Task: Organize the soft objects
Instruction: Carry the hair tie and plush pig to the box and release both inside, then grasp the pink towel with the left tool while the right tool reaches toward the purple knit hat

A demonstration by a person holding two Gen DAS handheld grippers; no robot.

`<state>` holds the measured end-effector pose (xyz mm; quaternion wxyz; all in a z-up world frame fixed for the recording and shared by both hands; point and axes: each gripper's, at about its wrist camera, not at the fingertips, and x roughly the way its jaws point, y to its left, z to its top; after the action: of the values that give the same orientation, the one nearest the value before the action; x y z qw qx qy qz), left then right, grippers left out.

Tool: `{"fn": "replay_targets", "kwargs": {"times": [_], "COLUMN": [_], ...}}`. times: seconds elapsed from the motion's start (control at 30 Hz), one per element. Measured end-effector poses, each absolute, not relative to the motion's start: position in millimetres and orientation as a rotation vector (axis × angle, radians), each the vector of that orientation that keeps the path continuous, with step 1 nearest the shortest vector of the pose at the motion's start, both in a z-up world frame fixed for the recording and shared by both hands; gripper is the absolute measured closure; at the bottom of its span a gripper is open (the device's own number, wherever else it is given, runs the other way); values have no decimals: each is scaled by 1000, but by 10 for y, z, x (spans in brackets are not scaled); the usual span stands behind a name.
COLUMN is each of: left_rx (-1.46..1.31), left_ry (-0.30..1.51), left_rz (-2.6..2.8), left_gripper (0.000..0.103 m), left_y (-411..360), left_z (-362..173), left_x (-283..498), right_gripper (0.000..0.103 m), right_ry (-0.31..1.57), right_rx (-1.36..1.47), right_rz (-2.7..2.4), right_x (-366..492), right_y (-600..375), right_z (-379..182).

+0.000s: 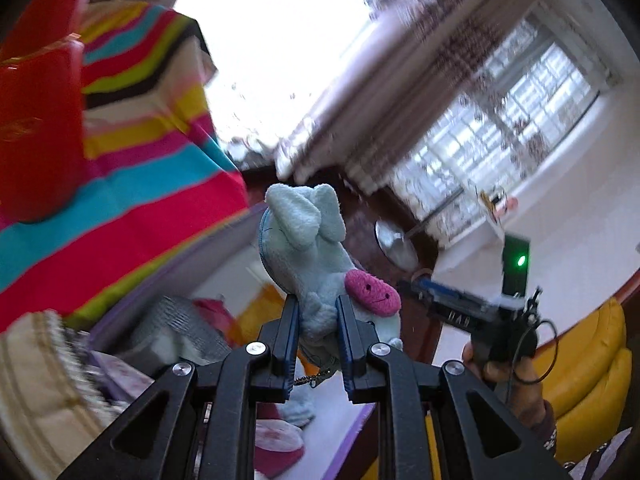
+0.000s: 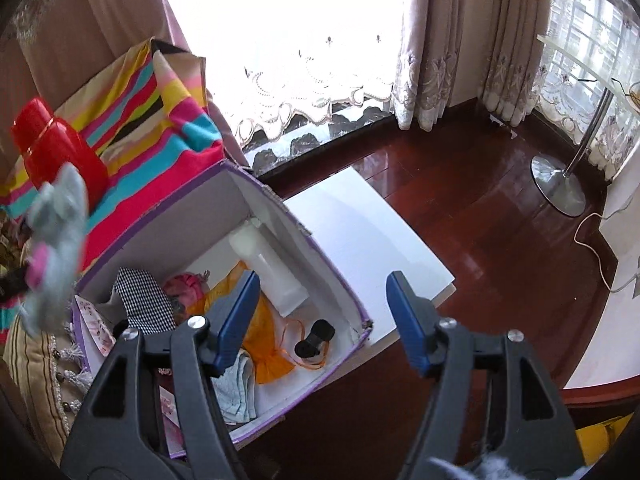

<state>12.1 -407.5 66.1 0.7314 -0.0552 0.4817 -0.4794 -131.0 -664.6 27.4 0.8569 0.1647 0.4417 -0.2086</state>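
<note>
The dark red wooden floor (image 2: 460, 216) fills the right wrist view from twelve to four o'clock, with pale curtains (image 2: 432, 60) hanging above it. At ten o'clock stands a striped fabric bag (image 2: 168, 120) with a red container (image 2: 60, 152) leaning against it. Below the bag, at about seven o'clock, an open purple-edged box (image 2: 320, 256) sits on the floor, holding a checked cloth (image 2: 146, 300), an orange fabric piece (image 2: 268, 344), a light blue towel (image 2: 236, 392) and a small black item (image 2: 314, 344). The right gripper (image 2: 320, 320) hangs above the box's far edge, its blue-padded jaws spread apart with nothing between them. In the left wrist view, the left gripper (image 1: 318, 336) is clamped on a pale blue plush toy (image 1: 304, 240) with a pink snout, held in the air at the picture's centre, above the box; the same toy shows blurred at nine o'clock in the right view. A hand (image 1: 516, 376) holding the other gripper shows at four o'clock.
</note>
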Motion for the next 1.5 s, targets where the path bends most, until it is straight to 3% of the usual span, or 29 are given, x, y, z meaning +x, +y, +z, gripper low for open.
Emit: {"fn": "replay_targets", "kwargs": {"times": [0.17,0.2,0.3,0.33,0.5,0.87,1.5], "left_rx": [-66,-59,-19,-6,-42,-138,-398], "left_ry": [1106,1110,1169,1190,1245,1168,992], "left_rz": [-1104,-1112,-1143,-1133,-1101,-1056,-738], "left_gripper": [82,79,50,47,47,47,47], "left_y": [-4395,-4430,-4632,-4652,-4579,-4214,-2526], "left_z": [568,560,450,391,290,518,725], "left_x": [-88,-109,-158,-163,-115,114,1006], "right_gripper": [32,32,32,32,32,32,32], "right_ry": [907,906,903,902,914,942,998], "right_rx": [371,375,388,392,382,324,152], "right_rz": [-454,-455,-459,-456,-435,-341,-92], "right_x": [-1393,-1401,-1427,-1427,-1371,-1097,-356], "right_y": [-6741,-6754,-6793,-6790,-6738,-6341,-4991], "right_z": [288,288,290,289,274,313,383]}}
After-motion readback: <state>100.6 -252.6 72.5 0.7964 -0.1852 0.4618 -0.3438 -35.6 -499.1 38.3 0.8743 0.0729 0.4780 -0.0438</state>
